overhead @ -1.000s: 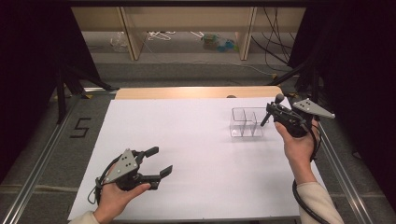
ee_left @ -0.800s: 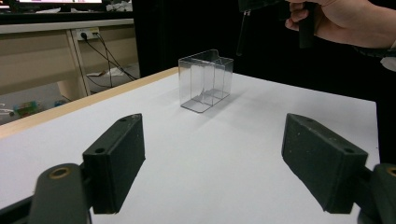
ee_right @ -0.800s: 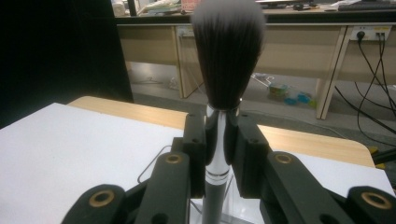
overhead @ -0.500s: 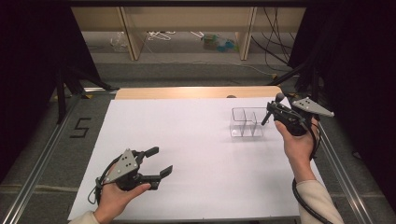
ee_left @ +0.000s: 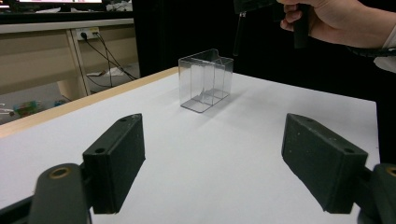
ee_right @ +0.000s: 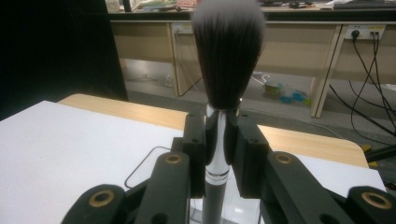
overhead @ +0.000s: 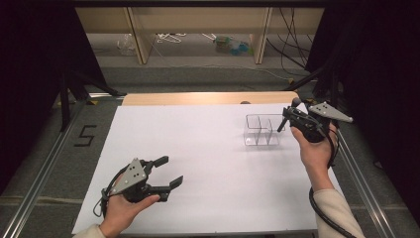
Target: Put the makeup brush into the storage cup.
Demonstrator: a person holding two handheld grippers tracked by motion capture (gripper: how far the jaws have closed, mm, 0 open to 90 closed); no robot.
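A makeup brush (ee_right: 228,56) with dark, white-tipped bristles and a silver ferrule stands upright in my right gripper (ee_right: 219,140), which is shut on its handle. In the high view the right gripper (overhead: 291,113) hangs at the right side of a clear, divided plastic box (overhead: 262,130), with the brush's thin black handle (overhead: 282,124) pointing down toward the box's right end. My left gripper (overhead: 171,170) rests low at the front left of the white table, open and holding nothing. The left gripper view looks between its wide-apart jaws at the box (ee_left: 205,79) and the brush handle (ee_left: 238,32) above it.
The white tabletop (overhead: 198,144) has a wooden strip (overhead: 208,97) along its far edge. Metal rails run along both sides of the table. Shelving legs and cables (overhead: 233,44) lie on the floor beyond. The box's rim (ee_right: 149,161) sits just under the right gripper.
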